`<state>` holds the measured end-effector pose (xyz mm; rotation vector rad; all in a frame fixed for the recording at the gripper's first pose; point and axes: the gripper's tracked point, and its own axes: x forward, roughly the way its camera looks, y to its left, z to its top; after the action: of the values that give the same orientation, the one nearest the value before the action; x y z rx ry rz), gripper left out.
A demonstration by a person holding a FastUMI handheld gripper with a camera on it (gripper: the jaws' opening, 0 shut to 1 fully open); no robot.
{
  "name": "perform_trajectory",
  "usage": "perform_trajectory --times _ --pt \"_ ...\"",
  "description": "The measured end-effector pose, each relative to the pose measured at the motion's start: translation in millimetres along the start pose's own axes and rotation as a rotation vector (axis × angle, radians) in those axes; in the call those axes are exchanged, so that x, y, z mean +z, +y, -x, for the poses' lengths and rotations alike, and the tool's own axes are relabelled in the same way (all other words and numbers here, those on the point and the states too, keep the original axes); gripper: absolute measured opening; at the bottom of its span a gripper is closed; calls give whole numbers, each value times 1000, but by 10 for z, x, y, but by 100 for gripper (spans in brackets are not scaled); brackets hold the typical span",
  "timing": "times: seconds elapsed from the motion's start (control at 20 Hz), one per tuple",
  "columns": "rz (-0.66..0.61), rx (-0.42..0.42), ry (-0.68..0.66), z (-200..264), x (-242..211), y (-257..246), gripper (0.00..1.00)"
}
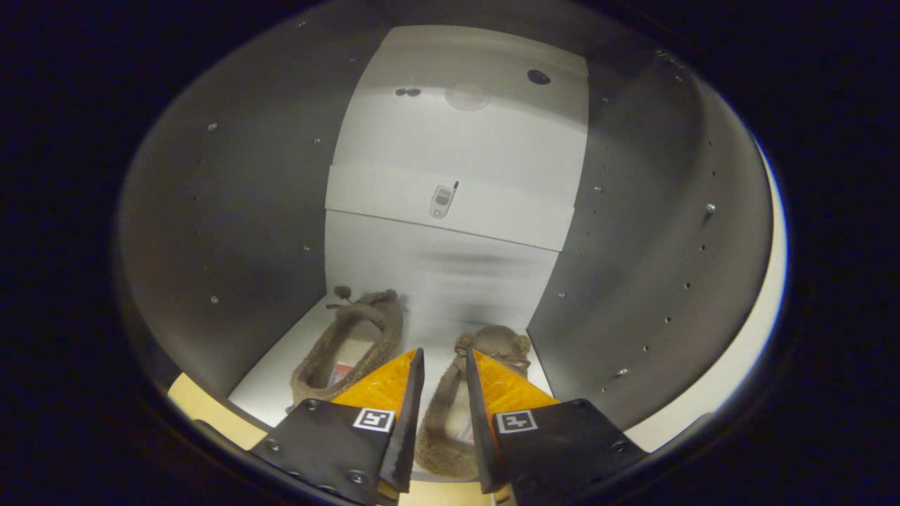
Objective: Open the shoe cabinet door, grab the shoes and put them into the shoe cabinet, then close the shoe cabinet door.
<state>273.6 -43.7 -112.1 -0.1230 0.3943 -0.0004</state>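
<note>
I am looking into the open shoe cabinet (232, 232). Two brown fuzzy shoes lie side by side on its white floor (274, 383), toes toward the back panel. The left shoe (351, 337) rests just beyond my left finger. The right shoe (437, 439) runs under and between the fingers. My gripper (445, 351) is nearly closed, its fingers straddling the left rim of the right shoe and seeming to pinch it. One finger is outside the shoe and one is over its insole.
Grey side walls (654, 267) with rows of small holes close in on both sides. The white back panel (457, 133) has a horizontal strip carrying a small fitting (441, 200). A light wooden surface (193, 404) shows below the cabinet's front edge.
</note>
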Motion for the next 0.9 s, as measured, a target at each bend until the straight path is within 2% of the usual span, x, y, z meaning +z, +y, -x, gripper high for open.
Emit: perform_trajectory --times 0.4,0.9 --pt "-27 -13 -60 563 114 47 38" --pt "-89 -23 -131 1615 220 112 38"
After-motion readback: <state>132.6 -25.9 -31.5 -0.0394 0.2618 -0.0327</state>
